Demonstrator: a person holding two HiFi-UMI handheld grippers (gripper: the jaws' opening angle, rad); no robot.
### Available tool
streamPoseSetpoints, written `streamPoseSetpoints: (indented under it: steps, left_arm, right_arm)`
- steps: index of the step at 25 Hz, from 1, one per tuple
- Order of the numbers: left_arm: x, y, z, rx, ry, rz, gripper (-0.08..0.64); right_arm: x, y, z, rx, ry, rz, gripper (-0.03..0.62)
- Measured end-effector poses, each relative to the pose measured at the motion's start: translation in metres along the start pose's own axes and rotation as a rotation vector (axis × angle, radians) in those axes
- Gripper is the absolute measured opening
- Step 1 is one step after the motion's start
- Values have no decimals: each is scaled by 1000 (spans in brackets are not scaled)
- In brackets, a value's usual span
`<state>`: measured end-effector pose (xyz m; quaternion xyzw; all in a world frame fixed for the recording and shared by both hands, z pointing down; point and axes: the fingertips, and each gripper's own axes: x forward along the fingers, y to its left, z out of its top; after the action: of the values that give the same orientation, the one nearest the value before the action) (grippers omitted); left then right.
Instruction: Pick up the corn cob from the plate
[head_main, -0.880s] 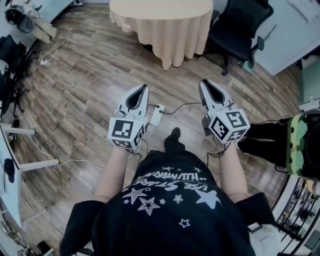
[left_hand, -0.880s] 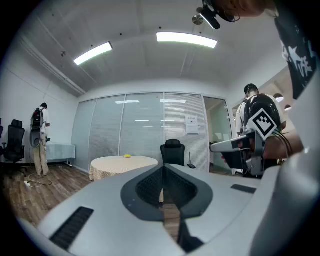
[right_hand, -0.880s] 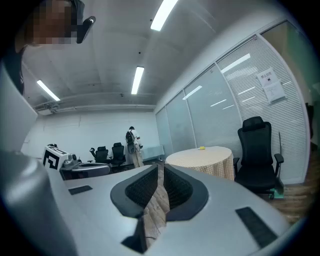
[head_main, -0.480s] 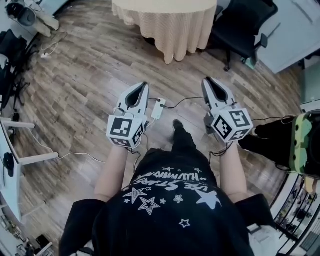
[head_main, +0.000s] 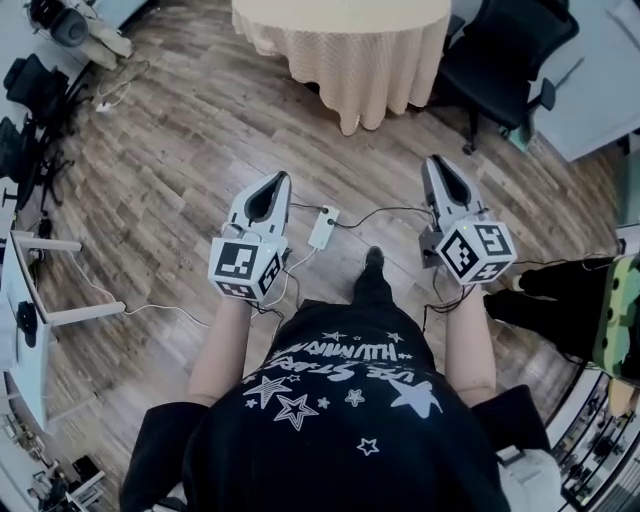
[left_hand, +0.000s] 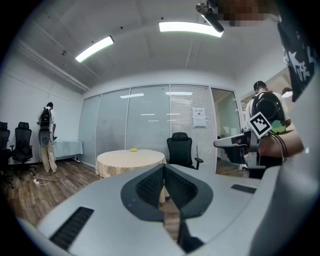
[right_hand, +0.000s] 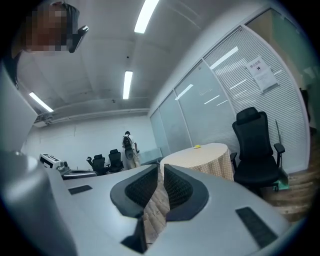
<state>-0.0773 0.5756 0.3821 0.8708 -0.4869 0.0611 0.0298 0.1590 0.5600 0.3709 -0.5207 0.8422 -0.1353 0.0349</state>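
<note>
A small yellow thing, probably the corn cob (left_hand: 133, 149), lies on top of the round table with a beige cloth (head_main: 345, 45), far ahead of both grippers. It also shows as a yellow speck, the corn cob (right_hand: 197, 146), in the right gripper view. I cannot make out a plate, and the head view cuts off the table top. My left gripper (head_main: 277, 177) and right gripper (head_main: 436, 160) are held level in front of the body, over the wooden floor. Both are shut with nothing in them: the left gripper (left_hand: 163, 167) has its tips together, and so does the right gripper (right_hand: 161, 167).
A black office chair (head_main: 500, 60) stands right of the table. A white box with a cable (head_main: 322, 228) lies on the floor between the grippers. A white desk frame (head_main: 20, 300) is at the left. A person in camouflage (head_main: 610, 310) stands close on the right.
The person's foot has stepped forward and the head view has swung, so the table sits further right. Both grippers stay shut, empty and level in front of the body.
</note>
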Motion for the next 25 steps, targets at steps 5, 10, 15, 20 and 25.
streamPoseSetpoints:
  steps: [5, 10, 15, 20, 25]
  left_arm:
    - [58, -7, 6, -21, 11, 7, 6]
    - [121, -19, 13, -19, 17, 8, 6]
    - [167, -30, 23, -11, 6, 31, 6]
    - [190, -41, 35, -22, -9, 67, 6]
    - [197, -35, 33, -5, 26, 73, 6]
  right_arm:
    - [17, -63, 9, 28, 11, -5, 54]
    - [35, -116, 16, 24, 57, 19, 54]
    - [43, -155, 16, 29, 108, 60, 54]
    - [51, -184, 20, 31, 130, 83, 55]
    - [58, -192, 21, 73, 117, 91, 54]
